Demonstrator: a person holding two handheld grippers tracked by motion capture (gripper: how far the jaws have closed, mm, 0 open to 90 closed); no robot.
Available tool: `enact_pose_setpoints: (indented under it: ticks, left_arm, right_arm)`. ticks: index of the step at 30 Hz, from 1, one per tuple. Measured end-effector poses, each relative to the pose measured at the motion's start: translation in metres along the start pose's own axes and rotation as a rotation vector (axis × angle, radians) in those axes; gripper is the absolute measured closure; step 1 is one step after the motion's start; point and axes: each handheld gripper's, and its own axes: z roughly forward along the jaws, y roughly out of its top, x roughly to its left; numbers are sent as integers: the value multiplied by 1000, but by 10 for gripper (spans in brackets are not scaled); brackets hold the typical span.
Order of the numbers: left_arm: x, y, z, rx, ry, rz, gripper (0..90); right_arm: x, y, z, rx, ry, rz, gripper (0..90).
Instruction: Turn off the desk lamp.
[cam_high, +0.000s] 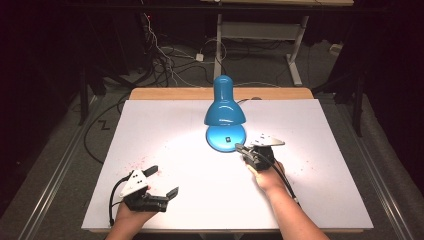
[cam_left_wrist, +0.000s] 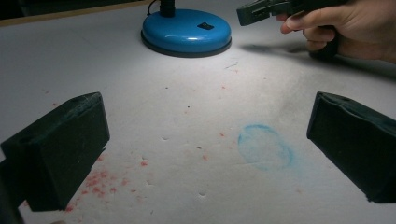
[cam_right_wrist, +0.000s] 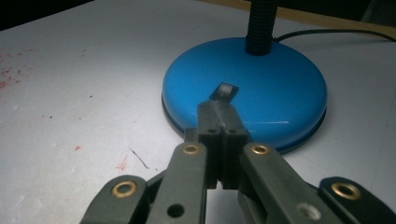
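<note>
Black fingers (cam_right_wrist: 219, 126), brass rivets, grey three-cornered plates, trailing black cables.

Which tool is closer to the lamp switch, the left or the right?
Right. The right tool, shut, points at the switch on the lamp base. The left tool rests open, far off.

A white sheet (cam_high: 165, 150) covers the wooden table (cam_high: 170, 93), brightest at its far middle. Beyond, the room is dark: grey floor (cam_high: 260, 70), tangled cables (cam_high: 162, 55) far left, a metal desk frame (cam_high: 260, 30) behind.
</note>
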Motion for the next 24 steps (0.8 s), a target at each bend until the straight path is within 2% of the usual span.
enact_pose_setpoints:
  ticks: [14, 15, 17, 24]
  left_arm:
    - [1, 0, 1, 15, -11, -1, 0]
    - [1, 0, 1, 16, -12, 0, 0]
    - [1, -1, 1, 17, -13, 4, 0]
    - [0, 0, 0, -10, -25, -13, 0]
  right_arm:
    - [-8, 10, 22, 2, -5, 8, 900]
    - [-7, 11, 24, 2, -5, 20, 900]
    - [-8, 12, 26, 2, -5, 9, 900]
    - [-9, 15, 33, -5, -7, 14, 900]
